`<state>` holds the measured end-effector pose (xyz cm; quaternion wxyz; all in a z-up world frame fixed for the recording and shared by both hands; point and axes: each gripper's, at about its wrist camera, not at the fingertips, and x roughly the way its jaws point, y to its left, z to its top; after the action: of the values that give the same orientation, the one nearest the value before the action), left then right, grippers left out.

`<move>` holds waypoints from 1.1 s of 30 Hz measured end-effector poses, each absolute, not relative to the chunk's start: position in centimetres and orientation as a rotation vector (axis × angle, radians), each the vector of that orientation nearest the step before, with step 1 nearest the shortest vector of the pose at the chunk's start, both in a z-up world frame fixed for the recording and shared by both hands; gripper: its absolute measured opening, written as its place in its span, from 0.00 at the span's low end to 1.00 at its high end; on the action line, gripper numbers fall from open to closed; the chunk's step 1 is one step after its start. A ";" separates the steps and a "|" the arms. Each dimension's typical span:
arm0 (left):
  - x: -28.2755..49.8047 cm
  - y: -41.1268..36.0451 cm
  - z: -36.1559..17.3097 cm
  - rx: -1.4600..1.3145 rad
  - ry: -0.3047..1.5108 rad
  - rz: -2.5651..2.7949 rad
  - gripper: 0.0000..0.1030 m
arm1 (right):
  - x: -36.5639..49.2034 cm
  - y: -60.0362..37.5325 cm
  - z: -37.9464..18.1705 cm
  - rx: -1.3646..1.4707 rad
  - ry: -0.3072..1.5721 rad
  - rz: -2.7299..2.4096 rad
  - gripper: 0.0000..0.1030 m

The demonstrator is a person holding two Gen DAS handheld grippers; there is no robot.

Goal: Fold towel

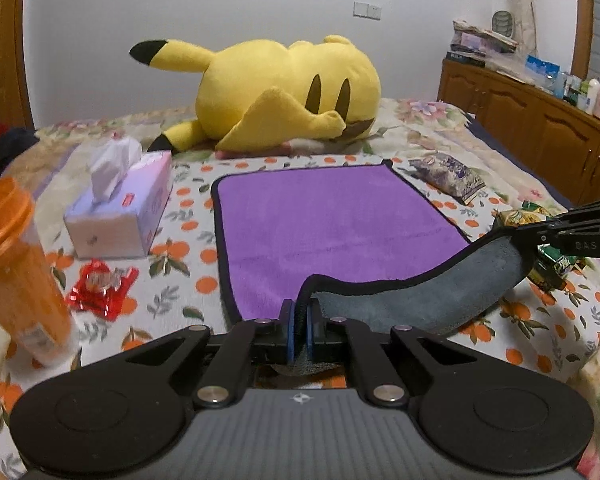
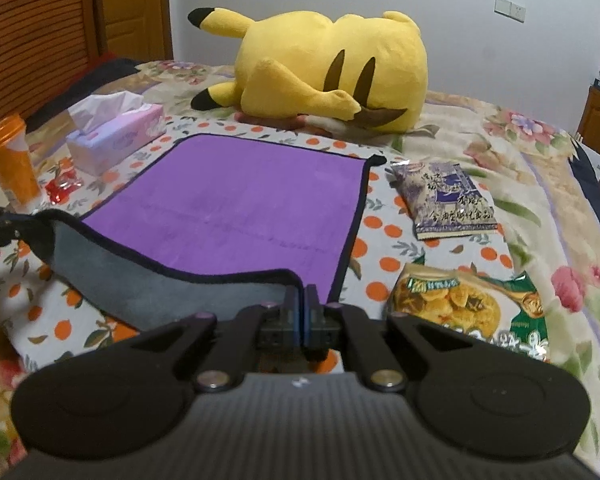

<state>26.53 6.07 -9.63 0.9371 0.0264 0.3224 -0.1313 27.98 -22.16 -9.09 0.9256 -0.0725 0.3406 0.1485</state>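
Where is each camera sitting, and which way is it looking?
Left wrist: on the left gripper, looking across the bed; jaws clamp the purple towel's near-left corner; right gripper shows at right.
Right wrist: on the right gripper, same direction; jaws clamp the near-right corner.
Shared: purple towel with black edging, yellow plush toy.

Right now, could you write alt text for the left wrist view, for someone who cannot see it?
The left gripper pinches the near edge of a purple towel on a floral bed, jaws shut, lifting its grey underside. The right gripper holds the other corner; a yellow plush toy lies behind.
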 end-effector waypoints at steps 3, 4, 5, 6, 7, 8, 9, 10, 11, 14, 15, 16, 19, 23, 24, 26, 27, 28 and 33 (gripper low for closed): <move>26.9 6.1 -9.1 0.044 0.653 -0.272 0.06 | 28.5 -22.2 -8.9 -0.152 0.700 0.298 0.03; 26.9 6.1 -8.9 0.045 0.648 -0.275 0.06 | 28.5 -22.2 -8.7 -0.154 0.697 0.297 0.03; 26.9 6.0 -8.7 0.049 0.645 -0.277 0.06 | 28.6 -22.1 -8.5 -0.158 0.692 0.297 0.03; 26.9 5.9 -8.5 0.055 0.640 -0.277 0.06 | 28.6 -22.0 -8.3 -0.163 0.687 0.297 0.03; 26.9 5.8 -8.2 0.062 0.633 -0.279 0.06 | 28.6 -21.9 -8.1 -0.169 0.682 0.297 0.03; 26.9 5.8 -8.0 0.066 0.625 -0.279 0.06 | 28.6 -21.8 -7.8 -0.173 0.675 0.299 0.03; 27.0 5.7 -7.7 0.069 0.620 -0.278 0.06 | 28.7 -21.8 -7.6 -0.175 0.668 0.299 0.03; 27.2 5.7 -7.4 0.074 0.612 -0.276 0.06 | 28.7 -21.7 -7.4 -0.176 0.663 0.300 0.03; 27.3 5.7 -7.1 0.078 0.606 -0.274 0.06 | 28.8 -21.6 -7.1 -0.179 0.658 0.300 0.03; 28.3 5.7 -6.5 0.083 0.594 -0.272 0.06 | 29.3 -21.4 -6.5 -0.188 0.647 0.302 0.03; 28.6 5.8 -6.3 0.084 0.593 -0.273 0.06 | 29.5 -21.3 -6.3 -0.190 0.647 0.303 0.03; 29.0 5.9 -6.2 0.082 0.592 -0.276 0.06 | 29.7 -21.3 -6.2 -0.193 0.645 0.305 0.03; 29.9 6.0 -5.9 0.100 0.596 -0.276 0.06 | 30.3 -21.2 -5.5 -0.196 0.631 0.303 0.03; 30.8 6.0 -5.4 0.124 0.588 -0.265 0.06 | 31.0 -20.9 -4.8 -0.208 0.616 0.304 0.03; 31.0 6.1 -5.2 0.122 0.586 -0.265 0.06 | 31.2 -20.9 -4.7 -0.213 0.614 0.303 0.03; 31.6 6.2 -4.9 0.116 0.584 -0.263 0.06 | 31.6 -20.6 -4.5 -0.225 0.607 0.303 0.03; 31.9 6.2 -4.8 0.117 0.582 -0.262 0.06 | 31.9 -20.5 -4.3 -0.231 0.602 0.302 0.03; 32.3 6.1 -4.7 0.121 0.580 -0.260 0.06 | 32.2 -20.3 -4.2 -0.237 0.597 0.302 0.03; 34.2 5.9 -4.4 0.170 0.560 -0.246 0.06 | 33.6 -19.9 -4.1 -0.250 0.581 0.300 0.03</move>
<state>34.21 5.85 -4.39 0.9501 0.0838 0.2752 -0.1209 33.61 -19.93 -4.11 0.9393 -0.1227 0.2846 0.1472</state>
